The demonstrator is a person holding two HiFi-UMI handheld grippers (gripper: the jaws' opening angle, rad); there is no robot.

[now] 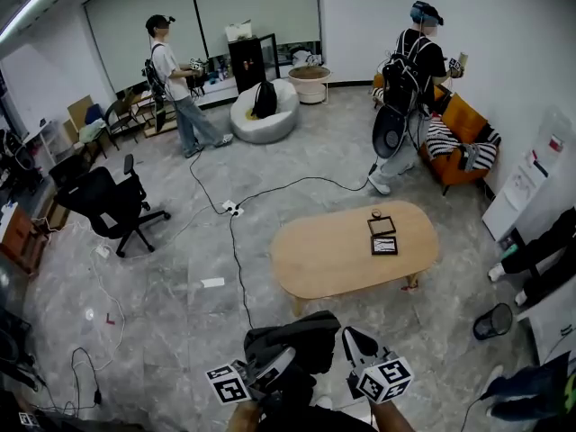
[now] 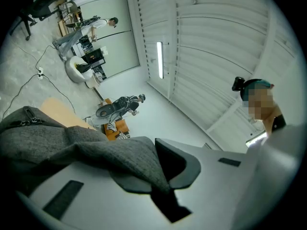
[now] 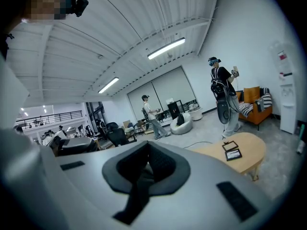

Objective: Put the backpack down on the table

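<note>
No readable text or numbers — wall notices (image 1: 531,165) too small, blurred

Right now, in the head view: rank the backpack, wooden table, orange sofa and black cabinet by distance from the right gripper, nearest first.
From the right gripper:
1. backpack, right beside it, bottom centre.
2. wooden table, just ahead, mid-frame.
3. orange sofa, upper right, by the wall.
4. black cabinet, against the back wall.

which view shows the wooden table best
The head view: the whole oval table from above. The right gripper view shows one end side-on; the left gripper view only a sliver behind the backpack.
</note>
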